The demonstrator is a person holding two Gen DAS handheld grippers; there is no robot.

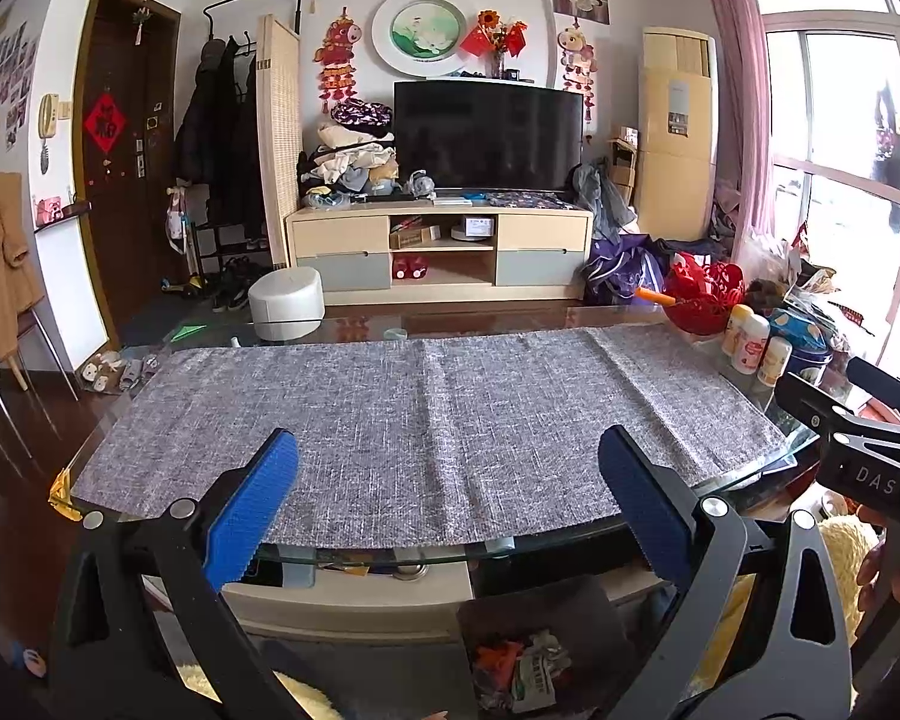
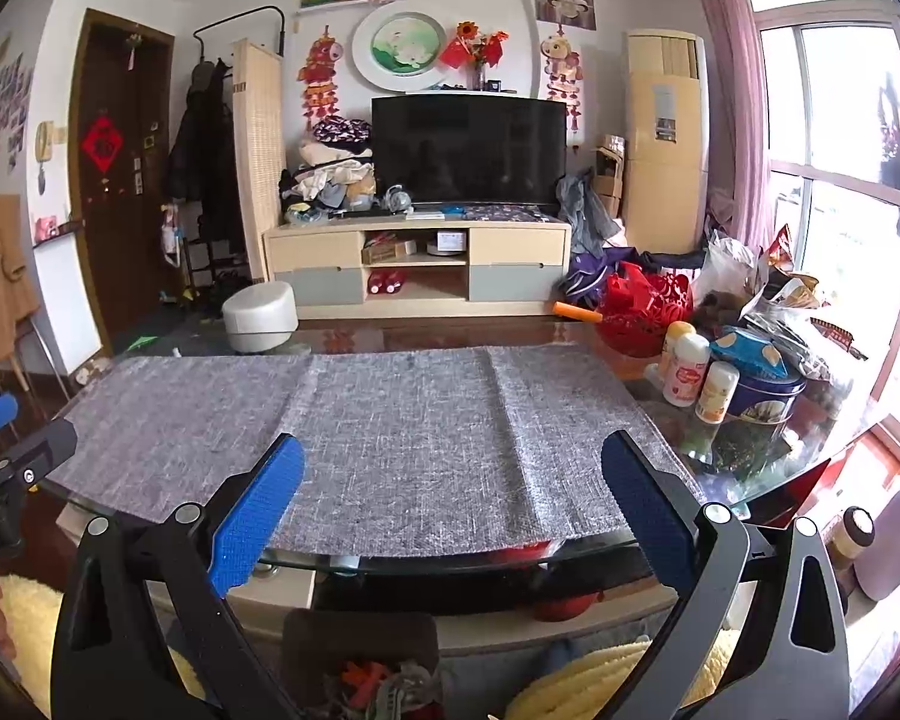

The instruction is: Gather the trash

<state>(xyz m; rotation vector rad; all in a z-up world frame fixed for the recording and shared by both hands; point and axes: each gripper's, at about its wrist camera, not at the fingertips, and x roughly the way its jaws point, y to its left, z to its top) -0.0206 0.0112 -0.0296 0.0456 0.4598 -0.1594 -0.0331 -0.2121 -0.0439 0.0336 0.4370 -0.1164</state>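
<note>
While both tongs hang over the near edge of the glass surface point(image 1: 150, 354), the grey cloth point(image 1: 426, 420) spread on it looks bare of litter, so I judge the collecting to be largely or wholly done. Left of the cloth only the glass rim and the floor show. The left tongs point(image 1: 444, 510) stand wide open with nothing between the blue pads point(image 1: 252, 516), hovering above the cloth's near edge. Below that edge, in front of the surface, sits a dark bin point(image 1: 540, 612) holding crumpled trash point(image 1: 522, 666), orange and pale scraps; it also shows at the bottom of the right wrist view. The right tongs point(image 2: 450, 510) are likewise spread wide and empty over the cloth's near edge. Right of the cloth stand small bottles point(image 2: 687, 369), a red basket point(image 2: 642, 306) and a heap of snack bags point(image 2: 768, 294); whether any of those count as trash I cannot tell, and they would be all that is left.
</note>
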